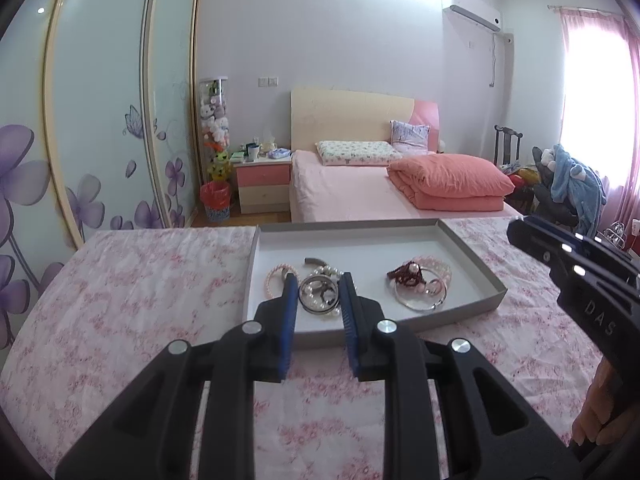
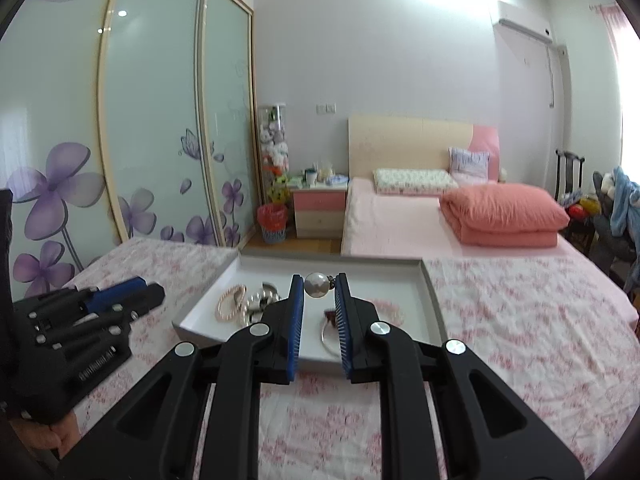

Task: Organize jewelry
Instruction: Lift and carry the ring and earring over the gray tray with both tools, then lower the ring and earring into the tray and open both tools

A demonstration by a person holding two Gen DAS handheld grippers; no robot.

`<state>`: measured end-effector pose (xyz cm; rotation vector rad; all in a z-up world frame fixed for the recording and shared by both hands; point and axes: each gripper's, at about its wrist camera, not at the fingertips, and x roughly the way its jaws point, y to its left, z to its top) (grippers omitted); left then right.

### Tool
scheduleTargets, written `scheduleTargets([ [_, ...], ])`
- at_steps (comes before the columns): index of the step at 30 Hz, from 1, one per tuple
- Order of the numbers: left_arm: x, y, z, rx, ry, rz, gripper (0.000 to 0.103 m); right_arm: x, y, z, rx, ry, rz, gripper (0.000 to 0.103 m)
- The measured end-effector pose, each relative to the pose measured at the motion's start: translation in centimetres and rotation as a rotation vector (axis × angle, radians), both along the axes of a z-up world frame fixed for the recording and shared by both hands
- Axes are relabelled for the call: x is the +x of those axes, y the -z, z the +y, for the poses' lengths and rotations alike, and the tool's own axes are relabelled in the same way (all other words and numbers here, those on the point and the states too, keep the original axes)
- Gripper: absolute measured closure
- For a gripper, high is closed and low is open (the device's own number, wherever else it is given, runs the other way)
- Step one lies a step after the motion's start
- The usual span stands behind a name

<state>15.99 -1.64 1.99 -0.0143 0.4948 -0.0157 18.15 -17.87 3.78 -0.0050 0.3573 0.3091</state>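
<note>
A shallow grey tray point(image 1: 472, 264) lies on a pink floral cloth and holds several pieces of jewelry: a pink bead bracelet point(image 1: 276, 278), a silver bangle with pearls point(image 1: 318, 296), and a dark red and pink pile with a clear bangle point(image 1: 420, 284). My left gripper point(image 1: 319, 280) is open, its tips over the silver bangle. My right gripper point(image 2: 319, 282) is shut on a large pearl bead point(image 2: 316, 284), held above the tray point(image 2: 430, 292). The pink bracelet point(image 2: 228, 306) lies at the tray's left. The right gripper's body point(image 1: 576, 276) shows in the left wrist view, and the left gripper's body point(image 2: 92, 312) in the right wrist view.
The cloth-covered surface point(image 1: 152, 300) spreads around the tray. Beyond it stand a bed with an orange folded quilt point(image 1: 448, 184), a pink nightstand point(image 1: 262, 182), a red bin point(image 1: 216, 200), and a flowered sliding wardrobe point(image 1: 100, 128) on the left. A chair with clothes point(image 1: 568, 184) is at right.
</note>
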Motion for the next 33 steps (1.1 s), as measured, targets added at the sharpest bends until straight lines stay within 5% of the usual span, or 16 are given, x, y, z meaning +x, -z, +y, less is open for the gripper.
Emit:
scheduleTargets([
  [20, 5.6, 0.6, -0.2, -0.034, 0.028, -0.016, 0.081, 4.9, -0.1, 0.5, 0.025, 0.028, -0.065, 0.086],
  [33, 11.9, 4.1, 0.1, -0.087, 0.033, 0.097, 0.081, 12.3, 4.4, 0.7, 0.094, 0.015, 0.159, 0.086],
])
